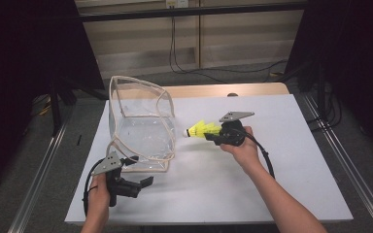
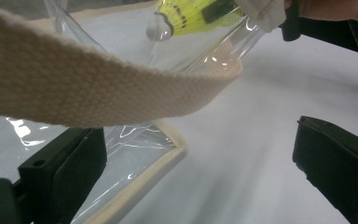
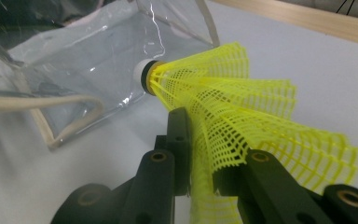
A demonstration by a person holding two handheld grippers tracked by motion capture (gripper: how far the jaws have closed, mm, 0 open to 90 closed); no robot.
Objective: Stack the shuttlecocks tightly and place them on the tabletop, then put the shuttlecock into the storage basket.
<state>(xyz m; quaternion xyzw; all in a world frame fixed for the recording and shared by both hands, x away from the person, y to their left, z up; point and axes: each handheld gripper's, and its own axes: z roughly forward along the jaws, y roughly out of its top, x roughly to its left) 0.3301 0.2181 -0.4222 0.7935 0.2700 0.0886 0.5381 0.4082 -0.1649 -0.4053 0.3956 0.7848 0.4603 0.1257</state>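
1. The right gripper is pinching the net skirt of a yellow shuttlecock between its fingers; in the right gripper view the skirt is buckling where the pads are squeezing it. A harder squeeze would probably be crushing the mesh, while a looser one could be letting the shuttlecock twist or slip out.

2. The shuttlecock is hanging just beside the clear plastic bag, cork end pointing at the bag's side wall. The bag's mouth is facing upward, so a straight push from here would likely be shoving the wall and tipping the bag rather than getting inside.

3. The left gripper is sitting at the near lower corner of the bag, fingers spread wide and gripping nothing. The bag's woven strap is crossing above them and the trimmed bottom edge is lying between them.

4. With nothing holding the bag, it is standing on its own soft walls, which are already leaning. Any knock could be collapsing the opening or sliding the bag across the white tabletop.

5. Closing the left fingers now risks catching the bottom edge instead of the strap; I cannot tell which is intended.
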